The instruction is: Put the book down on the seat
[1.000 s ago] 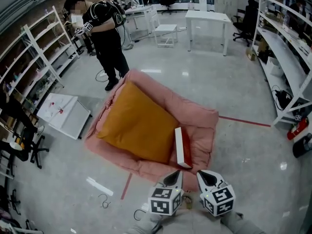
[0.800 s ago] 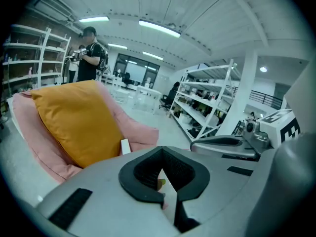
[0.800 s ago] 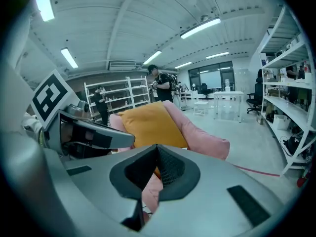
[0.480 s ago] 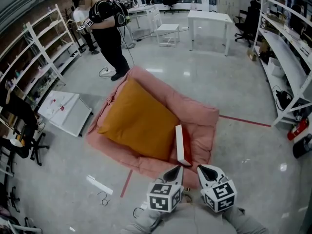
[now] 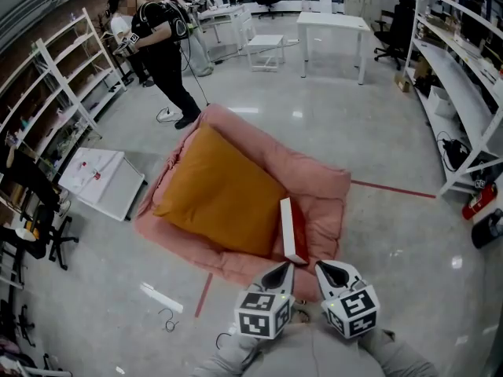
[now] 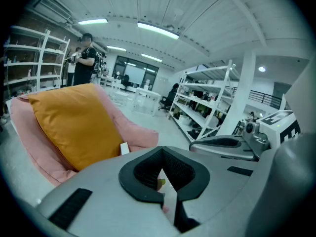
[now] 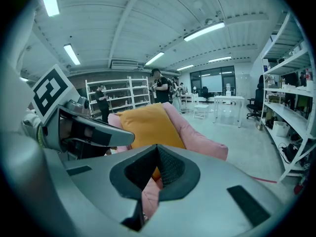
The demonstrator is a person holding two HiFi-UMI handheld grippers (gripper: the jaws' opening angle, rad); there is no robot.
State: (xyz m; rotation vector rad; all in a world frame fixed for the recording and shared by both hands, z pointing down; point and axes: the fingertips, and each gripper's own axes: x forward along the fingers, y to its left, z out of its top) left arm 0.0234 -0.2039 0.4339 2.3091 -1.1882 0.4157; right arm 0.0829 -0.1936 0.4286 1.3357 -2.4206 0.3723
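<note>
A pink floor seat [image 5: 314, 181] lies on the grey floor with an orange cushion [image 5: 220, 191] on it. The book [image 5: 292, 230], red-covered with white page edges, rests on its edge on the seat, against the cushion's right side. Both grippers hang close to my body, just short of the seat's near edge, with nothing held. My left gripper [image 5: 280, 276] is shut, and my right gripper [image 5: 330, 272] beside it is shut too. In the left gripper view the jaws [image 6: 167, 194] meet, with a corner of the book [image 6: 124, 148] showing beyond. The right gripper view shows closed jaws [image 7: 145, 201] facing the cushion [image 7: 148, 125].
A person [image 5: 165, 61] stands beyond the seat at the back left. White shelving [image 5: 63, 77] lines the left side and more shelves [image 5: 464, 77] the right. A white board [image 5: 102, 181] lies on the floor to the left. White tables [image 5: 334, 30] stand at the back. A red tape line [image 5: 393, 189] crosses the floor.
The person at the back has stepped farther away to the left. My view has shifted slightly; the book and both grippers have stayed where they were.
</note>
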